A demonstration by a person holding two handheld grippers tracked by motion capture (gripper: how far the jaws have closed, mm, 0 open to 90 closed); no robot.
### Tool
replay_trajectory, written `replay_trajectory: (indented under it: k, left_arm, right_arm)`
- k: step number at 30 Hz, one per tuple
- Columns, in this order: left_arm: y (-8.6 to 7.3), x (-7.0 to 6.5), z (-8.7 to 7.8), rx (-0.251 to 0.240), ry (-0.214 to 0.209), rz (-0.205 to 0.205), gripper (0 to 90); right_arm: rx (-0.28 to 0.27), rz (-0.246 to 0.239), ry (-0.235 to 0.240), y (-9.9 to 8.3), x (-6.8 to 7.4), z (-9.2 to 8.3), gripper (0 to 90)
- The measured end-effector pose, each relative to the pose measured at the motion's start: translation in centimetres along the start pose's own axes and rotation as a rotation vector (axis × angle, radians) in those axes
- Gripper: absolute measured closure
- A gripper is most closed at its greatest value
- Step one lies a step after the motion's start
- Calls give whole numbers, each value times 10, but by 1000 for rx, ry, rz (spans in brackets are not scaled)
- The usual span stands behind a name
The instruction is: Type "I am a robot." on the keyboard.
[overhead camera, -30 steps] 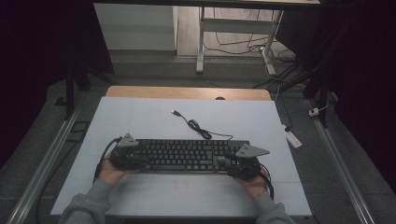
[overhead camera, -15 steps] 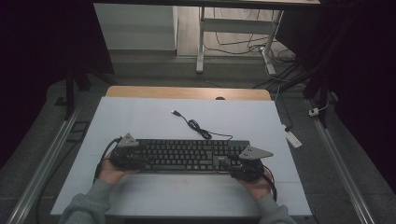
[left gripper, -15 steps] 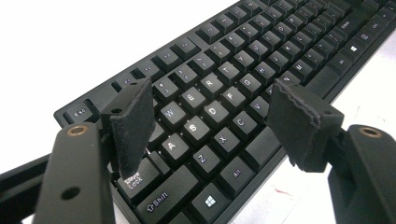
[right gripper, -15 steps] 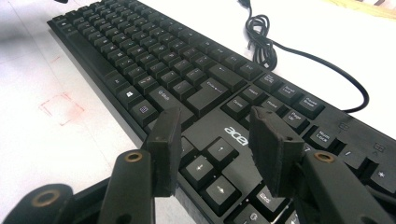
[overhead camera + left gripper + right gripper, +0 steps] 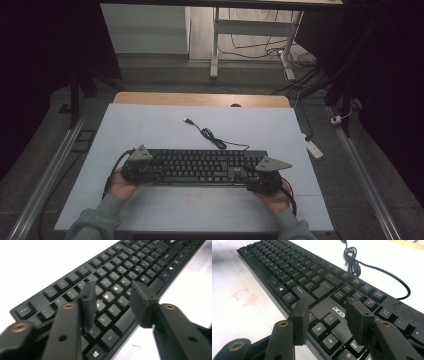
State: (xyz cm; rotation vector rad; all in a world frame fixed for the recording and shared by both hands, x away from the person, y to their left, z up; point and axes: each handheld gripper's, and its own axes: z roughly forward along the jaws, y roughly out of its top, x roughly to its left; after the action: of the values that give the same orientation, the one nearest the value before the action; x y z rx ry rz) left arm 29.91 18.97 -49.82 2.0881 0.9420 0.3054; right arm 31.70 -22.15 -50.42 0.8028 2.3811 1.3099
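Dark floor and cables surround a pale tabletop (image 5: 150, 130); near its front edge lies a black keyboard (image 5: 205, 166), long axis left to right, keys up, its cord (image 5: 210, 135) trailing toward the far side. At its left end the left gripper (image 5: 113, 306) has just been closing, jaws apart over the keys, gripping nothing yet; I judge a grasp is beginning. Over the arrow keys the right gripper (image 5: 327, 320) hangs released.

Black keyboard (image 5: 202, 166) flat on table
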Motion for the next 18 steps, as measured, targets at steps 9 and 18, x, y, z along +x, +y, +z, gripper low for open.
replay_trajectory:
  k: [9, 18]
  left_arm:
    - [2, -11, 7, 9, -68, 30, 887]
    - [3, -22, 20, 44, -80, 64, 889]
  right_arm:
    - [-3, 2, 0, 0, 0, 2, 541]
    - [2, -4, -1, 0, 0, 1, 541]
